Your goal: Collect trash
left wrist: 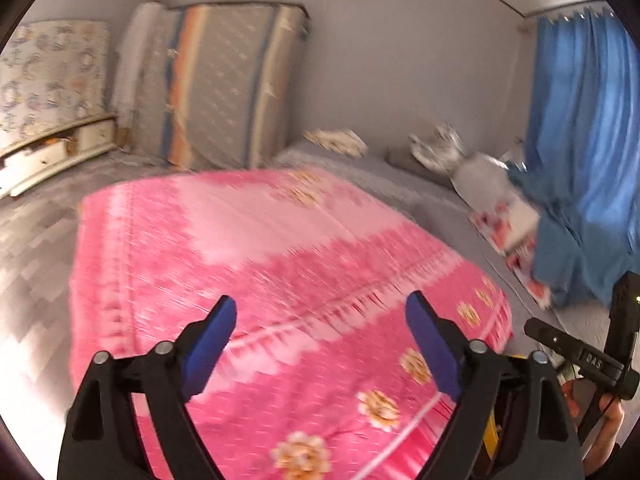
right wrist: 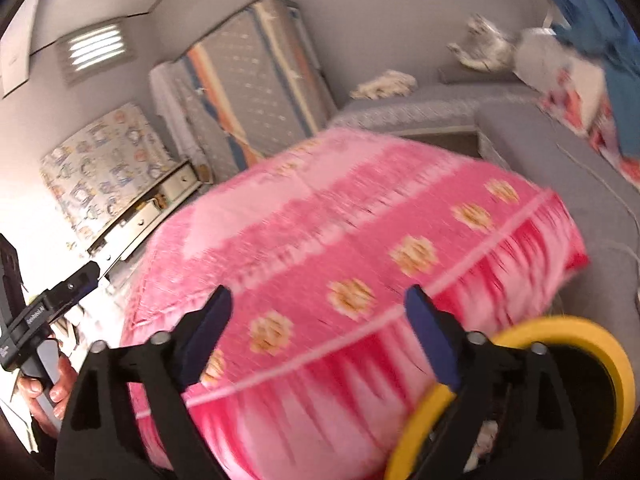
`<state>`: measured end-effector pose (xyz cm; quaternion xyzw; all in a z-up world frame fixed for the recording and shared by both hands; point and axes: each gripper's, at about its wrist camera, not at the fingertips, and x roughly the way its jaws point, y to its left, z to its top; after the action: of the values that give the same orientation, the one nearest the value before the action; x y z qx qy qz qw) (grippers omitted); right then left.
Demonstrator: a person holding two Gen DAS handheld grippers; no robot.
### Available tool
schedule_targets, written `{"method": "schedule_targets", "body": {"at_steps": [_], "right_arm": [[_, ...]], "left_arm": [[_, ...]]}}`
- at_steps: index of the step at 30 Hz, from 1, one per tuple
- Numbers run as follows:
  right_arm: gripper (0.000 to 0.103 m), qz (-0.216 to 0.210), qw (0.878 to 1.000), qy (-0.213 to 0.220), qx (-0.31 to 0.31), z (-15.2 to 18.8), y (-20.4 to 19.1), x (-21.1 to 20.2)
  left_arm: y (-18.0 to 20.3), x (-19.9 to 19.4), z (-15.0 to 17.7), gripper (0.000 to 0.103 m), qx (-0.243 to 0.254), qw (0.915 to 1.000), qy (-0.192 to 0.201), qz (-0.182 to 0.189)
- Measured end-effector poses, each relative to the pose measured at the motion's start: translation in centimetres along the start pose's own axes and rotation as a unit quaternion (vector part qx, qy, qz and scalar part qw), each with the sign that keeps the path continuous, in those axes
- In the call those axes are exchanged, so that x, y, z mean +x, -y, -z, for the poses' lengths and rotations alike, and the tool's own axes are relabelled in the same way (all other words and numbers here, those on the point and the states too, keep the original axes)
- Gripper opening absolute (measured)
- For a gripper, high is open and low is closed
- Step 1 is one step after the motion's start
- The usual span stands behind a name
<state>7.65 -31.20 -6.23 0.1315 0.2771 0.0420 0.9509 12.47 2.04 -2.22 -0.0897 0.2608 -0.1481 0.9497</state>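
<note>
- My left gripper (left wrist: 320, 340) stands wide apart, blue pads (left wrist: 210, 344) bare, nothing between them; it hangs over the near end of a pink flowered quilt (left wrist: 280, 264).
- My right gripper (right wrist: 320, 336) is spread just as wide and empty too, above the near edge of the same quilt (right wrist: 360, 240).
- A yellow-rimmed bin (right wrist: 560, 344) sits low on the right, just beside my right fingers, with pale scraps showing inside; whether those scraps are the trash I cannot tell through the blur.
- In the left view only a sliver of yellow shows behind my right-hand finger.
- A hand (right wrist: 44, 392) grips the handle of the other tool at the near left of the right view.
- Far off, a striped mattress (left wrist: 236, 80) leans upright against the wall, with a patterned one (left wrist: 52, 76) to its left above white drawers (left wrist: 60, 152).
- A blue curtain (left wrist: 580, 128) hangs at the far right, over a grey floor mattress (left wrist: 440, 208).
</note>
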Motion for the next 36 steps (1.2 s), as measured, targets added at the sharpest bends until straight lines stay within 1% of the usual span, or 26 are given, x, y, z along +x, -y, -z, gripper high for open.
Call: {"method": "schedule_targets", "body": {"at_steps": [2,5,8,10,12,15,17,20,26,29,36], "right_arm": [[0.094,0.003,0.999,0.023,-0.022,-0.5,-1.8,-0.4],[0.094,0.015,0.997,0.055,-0.044,-1.0,-3.9,-1.2],[0.094,0.030,0.992,0.102,-0.068,-1.5,-6.0,-2.7],[0.094,0.040,0.989,0.122,-0.078,-1.6,-6.7,-3.6],[0.094,0.050,0.986,0.137,-0.083,-1.7,-7.2,-4.4],[0.094,0.048,0.984,0.152,-0.086,-1.9,-7.5,-5.5],[0.094,0.049,0.982,0.159,-0.088,-1.8,-7.7,-6.1],[0.094,0.054,0.978,0.184,-0.088,-1.4,-7.8,-7.4],[0.094,0.058,0.974,0.205,-0.076,-0.6,-7.6,-9.0],[0.094,0.057,0.975,0.205,-0.070,-0.3,-7.4,-9.1],[0.094,0.063,0.976,0.198,-0.067,0.0,-7.3,-8.8]], "left_arm": [[-0.4,-1.9,-0.6,0.095,0.001,0.9993,0.033,-0.020],[-0.3,-4.7,-1.1,0.095,0.007,0.9957,0.078,-0.050],[0.3,-7.1,-1.5,0.095,0.015,0.9922,0.111,-0.055],[1.1,-8.4,-1.6,0.095,0.022,0.9899,0.126,-0.060],[1.8,-9.5,-1.6,0.095,0.030,0.9872,0.142,-0.066],[2.8,-11.0,-1.6,0.095,0.041,0.9843,0.161,-0.060],[3.5,-11.9,-1.5,0.095,0.048,0.9806,0.177,-0.068],[4.5,-12.9,-1.4,0.095,0.057,0.9778,0.190,-0.068],[5.9,-14.1,-0.6,0.095,0.069,0.9748,0.204,-0.057],[6.4,-14.3,-0.3,0.095,0.071,0.9739,0.209,-0.054],[6.3,-14.0,-0.2,0.095,0.060,0.9771,0.200,-0.043]]}}
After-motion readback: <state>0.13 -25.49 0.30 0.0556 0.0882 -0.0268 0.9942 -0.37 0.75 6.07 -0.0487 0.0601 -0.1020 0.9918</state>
